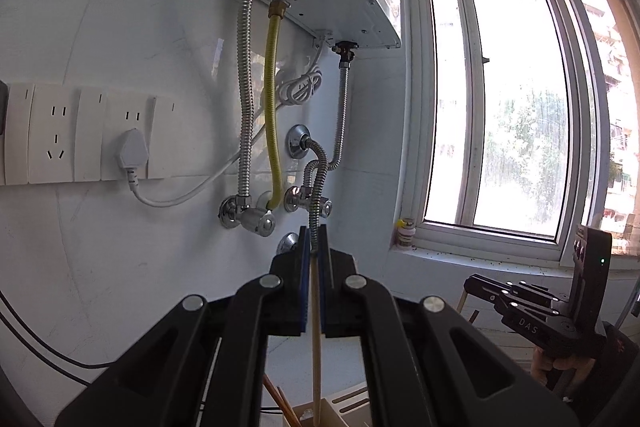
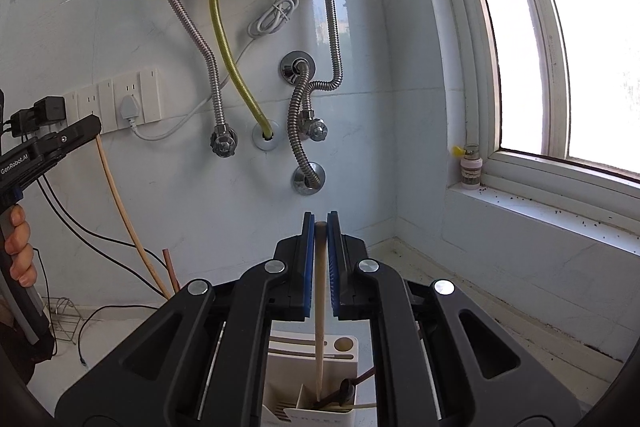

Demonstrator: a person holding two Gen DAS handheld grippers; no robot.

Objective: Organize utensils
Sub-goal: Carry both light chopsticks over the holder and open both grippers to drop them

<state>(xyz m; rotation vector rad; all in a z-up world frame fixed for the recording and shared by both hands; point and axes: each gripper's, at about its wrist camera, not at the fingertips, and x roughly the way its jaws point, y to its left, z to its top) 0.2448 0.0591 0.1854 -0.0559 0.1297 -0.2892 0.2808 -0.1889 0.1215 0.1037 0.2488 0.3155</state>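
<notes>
Clamping one pale chopstick each: left tongs point(image 1: 314, 283) pinched on the left chopstick point(image 1: 317, 347), right tongs point(image 2: 321, 267) pinched on the right chopstick point(image 2: 320, 327), both sticks hanging tip-down. Hovering over the white utensil holder point(image 2: 344, 351) near the worktop's back edge by the wall; right tip just at or inside a compartment beside a dark ladle point(image 2: 346, 387). Left tip over a box rim point(image 1: 332, 407) with brown chopsticks point(image 1: 280, 403) alongside. Step judged: dropping sticks into slots. Next: lowering straight, then spreading the pads. Holder bottom cut off by the frame; left tip's compartment unclear; worktop largely hidden behind the tongs.
</notes>
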